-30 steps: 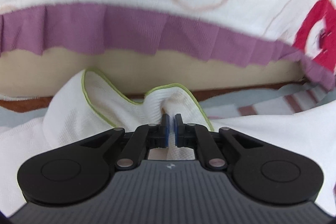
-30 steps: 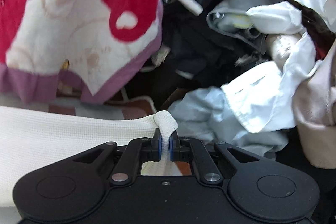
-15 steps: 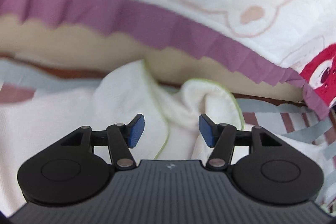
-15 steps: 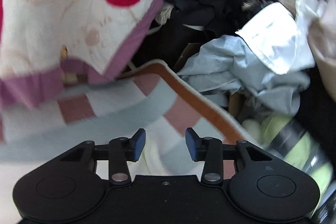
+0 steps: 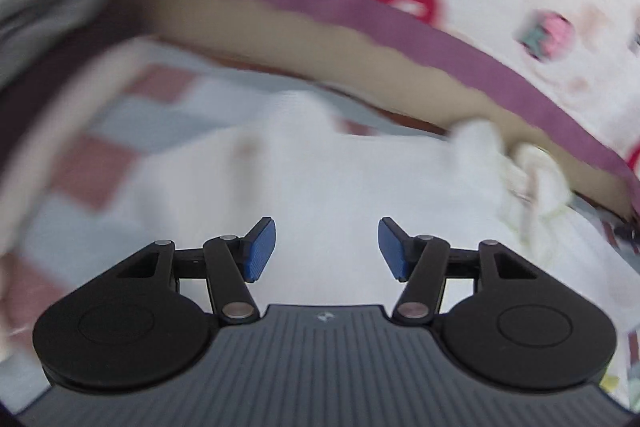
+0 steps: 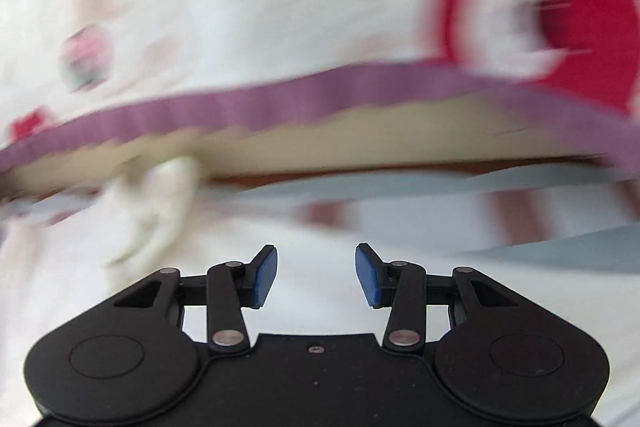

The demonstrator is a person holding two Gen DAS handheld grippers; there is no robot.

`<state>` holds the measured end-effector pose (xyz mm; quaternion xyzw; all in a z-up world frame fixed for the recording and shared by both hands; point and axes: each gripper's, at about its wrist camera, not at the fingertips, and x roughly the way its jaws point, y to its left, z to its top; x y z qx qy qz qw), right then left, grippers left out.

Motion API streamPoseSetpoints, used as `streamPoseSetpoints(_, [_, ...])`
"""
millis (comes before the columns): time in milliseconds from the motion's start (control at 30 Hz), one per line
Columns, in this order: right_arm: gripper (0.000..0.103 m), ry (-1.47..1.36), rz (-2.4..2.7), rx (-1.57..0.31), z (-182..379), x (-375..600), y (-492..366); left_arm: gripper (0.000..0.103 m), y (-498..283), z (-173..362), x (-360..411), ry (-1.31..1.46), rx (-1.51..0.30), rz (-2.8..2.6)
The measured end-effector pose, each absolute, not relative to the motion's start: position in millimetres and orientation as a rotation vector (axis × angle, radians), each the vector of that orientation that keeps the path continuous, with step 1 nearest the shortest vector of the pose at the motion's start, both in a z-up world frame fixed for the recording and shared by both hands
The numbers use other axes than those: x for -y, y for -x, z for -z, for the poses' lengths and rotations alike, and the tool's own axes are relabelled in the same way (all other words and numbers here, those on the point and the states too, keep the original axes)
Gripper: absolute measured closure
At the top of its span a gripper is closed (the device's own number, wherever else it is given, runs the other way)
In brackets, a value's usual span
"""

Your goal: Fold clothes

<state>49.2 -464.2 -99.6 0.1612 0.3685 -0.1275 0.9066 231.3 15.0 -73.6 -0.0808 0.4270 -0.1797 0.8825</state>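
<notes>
Checked bedding in grey, pink and white (image 5: 100, 131) lay under everything, and on it was spread the white garment (image 5: 320, 179), flat across the near middle of both views, its bunched green-edged collar (image 5: 524, 171) towards the far side. Blur smeared most detail. Spread flat like this, it looked ready for its next fold. Above it hung the left tool (image 5: 327, 250), its blue pads well apart with only cloth far beneath them, gripping nothing. Likewise the right tool (image 6: 316, 275) stood parted and empty over the same white fabric, probably seeking fresh edges. Beyond both, a cream blanket with red prints and a purple frill (image 6: 320, 91) draped over a tan edge.
</notes>
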Motion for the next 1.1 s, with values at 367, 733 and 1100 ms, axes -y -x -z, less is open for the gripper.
streamPoseSetpoints(367, [0.096,-0.508,0.145,-0.707,146,368,-122,0.047,-252,113,-89,0.294,-0.978,0.252])
streamPoseSetpoints(733, [0.098,-0.042,0.086,-0.844,147,292,-180,0.047,-259,120,-82,0.326,-0.975,0.349])
streamPoseSetpoints(1100, [0.078,-0.318,-0.096,-0.707,97,273,-140,0.064,-284,136,-79,0.418,-0.87,0.366])
